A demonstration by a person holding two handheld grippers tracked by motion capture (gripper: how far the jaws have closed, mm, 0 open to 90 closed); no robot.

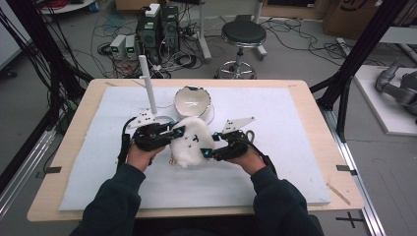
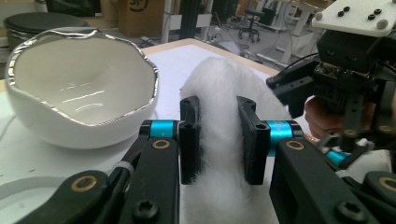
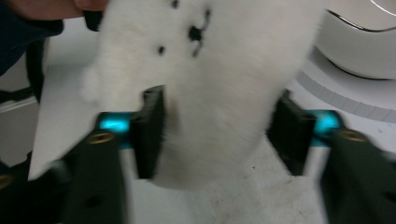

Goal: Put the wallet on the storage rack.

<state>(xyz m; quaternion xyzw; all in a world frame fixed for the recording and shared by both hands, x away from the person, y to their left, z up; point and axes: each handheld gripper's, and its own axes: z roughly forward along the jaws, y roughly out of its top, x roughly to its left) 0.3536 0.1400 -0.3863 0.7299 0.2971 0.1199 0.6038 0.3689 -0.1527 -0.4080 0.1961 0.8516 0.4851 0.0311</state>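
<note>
Two grippers, left gripper [image 2: 218,140] and right gripper [image 3: 219,133], fingers clamping white plush toy [image 1: 193,141], long axis toward bowl [image 1: 193,102]

The plush toy [image 1: 193,141] lay on the bench [image 1: 305,162] between the left tool [image 1: 173,132] and right tool [image 1: 210,150], the bowl [image 1: 193,102] just behind it.

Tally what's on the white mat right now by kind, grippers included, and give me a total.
Plush toys, white and fluffy: 1
Bowls, white with silver rim: 1
Upright white posts: 1
Grippers: 2, the left gripper and the right gripper, each with its jaws closed on the plush toy
Total: 5
</note>
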